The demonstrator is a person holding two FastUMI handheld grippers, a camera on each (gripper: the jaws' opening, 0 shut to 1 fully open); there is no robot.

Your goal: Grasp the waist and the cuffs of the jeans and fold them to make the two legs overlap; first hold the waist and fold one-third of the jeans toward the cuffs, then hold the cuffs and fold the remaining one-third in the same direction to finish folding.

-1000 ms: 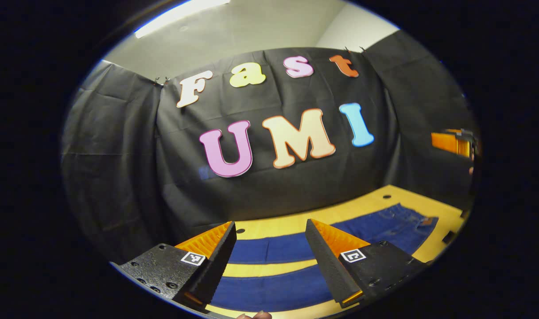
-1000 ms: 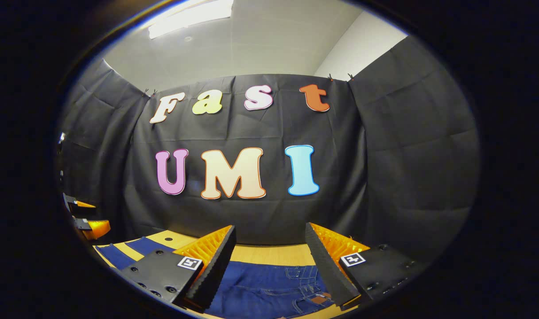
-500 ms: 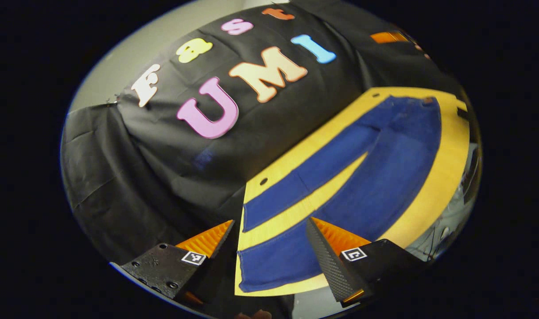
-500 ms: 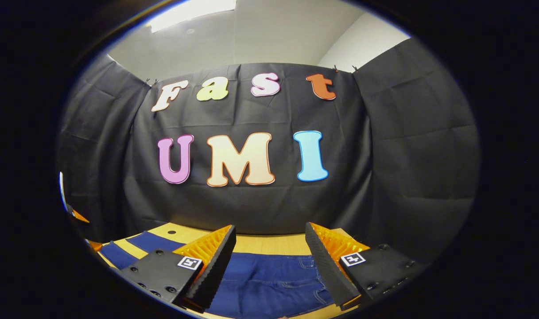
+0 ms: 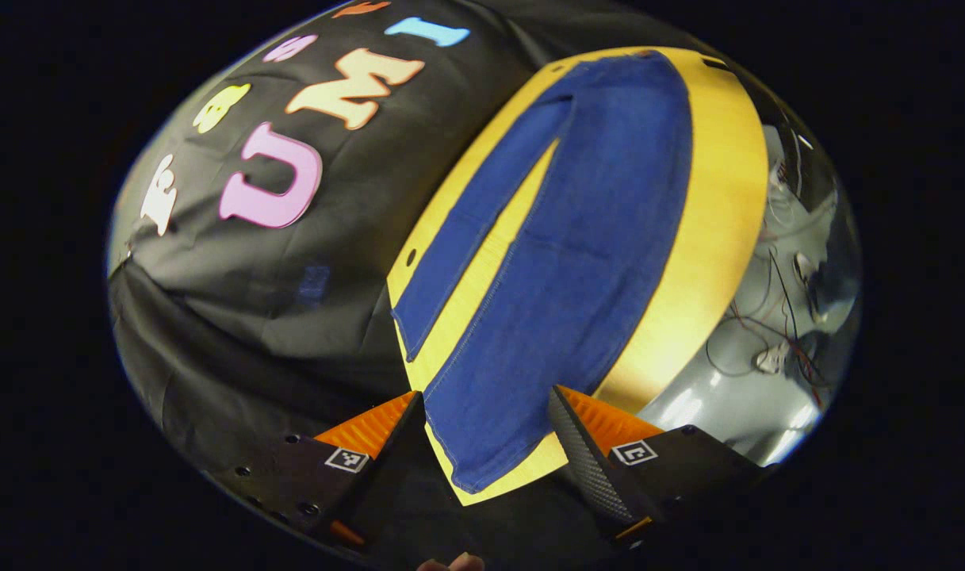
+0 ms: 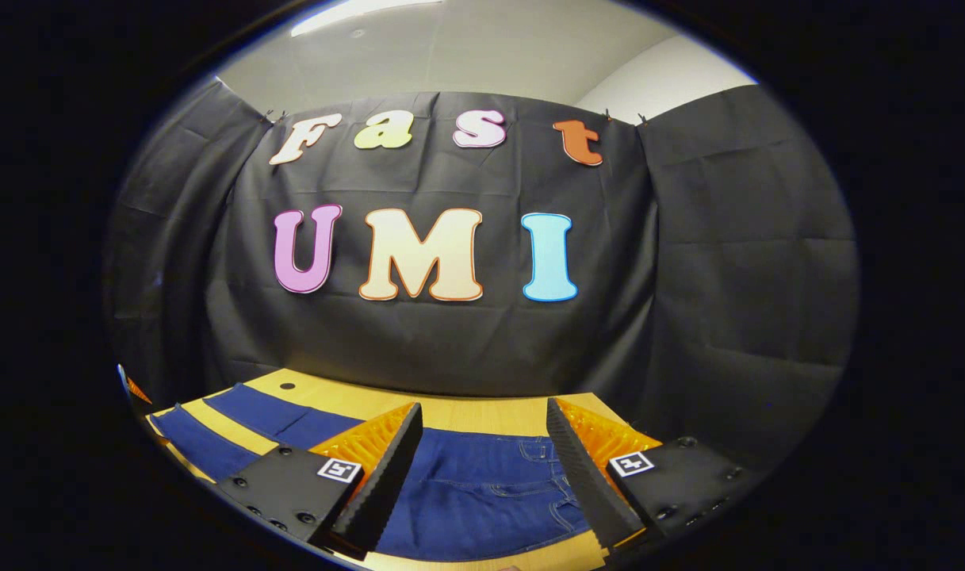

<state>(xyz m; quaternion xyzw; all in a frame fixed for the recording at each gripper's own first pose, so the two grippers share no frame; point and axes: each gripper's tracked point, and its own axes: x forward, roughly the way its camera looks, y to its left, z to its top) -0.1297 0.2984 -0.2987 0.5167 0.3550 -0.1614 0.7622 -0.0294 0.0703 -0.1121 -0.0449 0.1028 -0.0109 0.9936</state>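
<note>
Both grippers' jaws gape wide, empty, above the flat jeans [image 5: 577, 238], touching nothing.

The flat yellow wooden tabletop [image 5: 712, 198] carries just the dark blue denim jeans [image 5: 593, 238], spread flat with a bare strip of wood between the two legs and a wider bare band along the near edge. The black cloth booth wall [image 6: 450, 341] rises at the table's far edge and closes the sides. Beyond the table's near edge, loose cables [image 5: 767, 317] lie on the grey floor [image 5: 728, 412]. Above the jeans, the air stands open.
</note>
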